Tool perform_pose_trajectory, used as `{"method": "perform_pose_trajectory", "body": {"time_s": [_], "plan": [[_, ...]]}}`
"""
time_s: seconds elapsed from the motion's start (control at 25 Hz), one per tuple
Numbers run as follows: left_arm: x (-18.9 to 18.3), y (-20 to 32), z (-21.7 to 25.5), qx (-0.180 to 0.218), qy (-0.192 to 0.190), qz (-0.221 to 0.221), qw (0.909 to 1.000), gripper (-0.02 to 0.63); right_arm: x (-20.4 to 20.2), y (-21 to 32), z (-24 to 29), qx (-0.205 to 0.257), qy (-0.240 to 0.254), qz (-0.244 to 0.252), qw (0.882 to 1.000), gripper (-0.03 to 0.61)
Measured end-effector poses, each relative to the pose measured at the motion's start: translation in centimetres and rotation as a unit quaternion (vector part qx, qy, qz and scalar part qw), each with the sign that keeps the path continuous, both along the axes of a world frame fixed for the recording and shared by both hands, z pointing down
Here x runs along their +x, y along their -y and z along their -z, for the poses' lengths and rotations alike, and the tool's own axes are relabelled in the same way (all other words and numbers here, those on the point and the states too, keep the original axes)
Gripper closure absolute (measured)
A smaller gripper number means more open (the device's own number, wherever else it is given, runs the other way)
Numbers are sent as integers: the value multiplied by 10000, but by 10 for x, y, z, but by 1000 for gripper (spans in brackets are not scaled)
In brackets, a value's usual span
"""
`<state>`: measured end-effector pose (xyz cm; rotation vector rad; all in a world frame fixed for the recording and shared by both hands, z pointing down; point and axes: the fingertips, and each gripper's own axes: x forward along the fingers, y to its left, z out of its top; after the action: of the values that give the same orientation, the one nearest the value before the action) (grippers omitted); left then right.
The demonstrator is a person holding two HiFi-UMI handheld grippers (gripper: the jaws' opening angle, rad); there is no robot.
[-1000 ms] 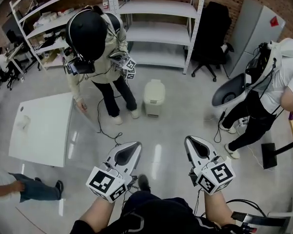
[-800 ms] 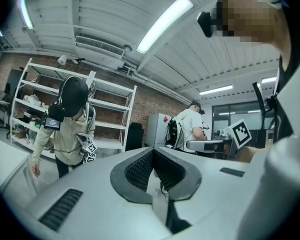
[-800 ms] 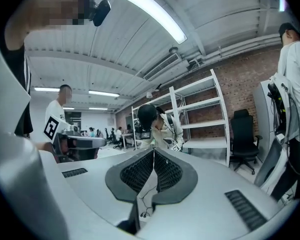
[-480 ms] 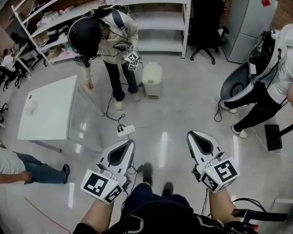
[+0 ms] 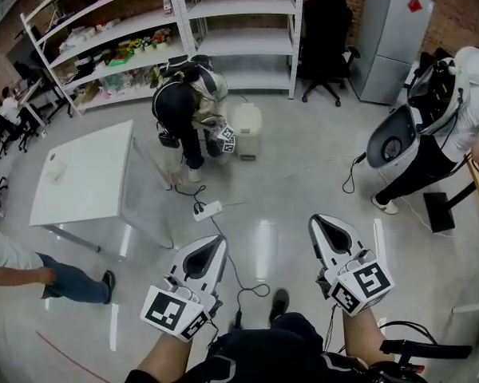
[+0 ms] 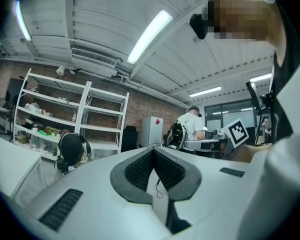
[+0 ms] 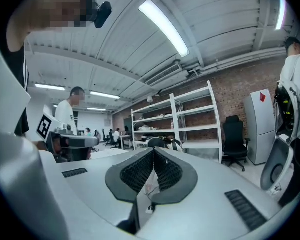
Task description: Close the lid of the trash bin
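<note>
- Head view: cream plastic trash bin stands at 12 o'clock, well apart from both grippers.
- Fingers of left gripper are pressed together, holding nothing.
- Fingers of right gripper meet too, empty.

Trash bin sits on the floor just before the shelving, with a person bent over right at its left and the table further left. Power strip lies on the floor between the bin and the left gripper and right gripper, side by side nearest the camera.
</note>
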<state>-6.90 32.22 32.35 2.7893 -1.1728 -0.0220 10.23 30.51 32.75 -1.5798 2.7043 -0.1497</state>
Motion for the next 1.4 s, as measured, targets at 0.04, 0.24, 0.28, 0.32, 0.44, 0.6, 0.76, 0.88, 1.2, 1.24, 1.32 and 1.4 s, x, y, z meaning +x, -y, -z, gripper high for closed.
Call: {"method": "perform_pose_trajectory", "body": {"time_s": [0.04,0.24,0.28,0.32,0.44,0.6,0.76,0.88,1.2,1.24,1.32,1.4], "plan": [[-10,-10,-2,-35,-49,-42,10000,614,-10,-11,0,-17,10,-35,10000,569],[-56,-64,-11,-117,-126,-270,9995,614,-60,-68,-11,-180,35,-206,9996,569],[-63,-73,-12,-126,-137,-300,9994,614,-67,-79,-12,-221,41,-228,9995,569],[-69,-82,-11,-134,-147,-323,9993,614,-74,-90,-11,-251,38,-236,9994,569],[-84,-113,-11,-154,-170,-368,9991,613,-91,-125,-8,-270,6,-217,9994,569],[-87,-153,-6,-74,-180,-403,9990,614,-94,-165,4,-135,-29,-205,9997,569],[-76,-195,-2,33,-142,-379,9992,614,-89,-204,7,-18,-41,-95,9999,569],[-63,-229,-5,21,-67,-279,9996,614,-78,-239,3,-26,16,-19,10000,569],[-28,-311,2,-32,115,-296,9995,614,-37,-326,-7,-172,141,-84,9997,569],[-28,-318,3,-47,131,-279,9995,614,-36,-333,-7,-176,144,-96,9997,569],[-28,-329,5,-61,105,-243,9996,614,-34,-344,-7,-187,105,-138,9997,569],[-31,-339,6,-26,61,-249,9997,614,-36,-353,-8,-207,37,-200,9996,570]]}}
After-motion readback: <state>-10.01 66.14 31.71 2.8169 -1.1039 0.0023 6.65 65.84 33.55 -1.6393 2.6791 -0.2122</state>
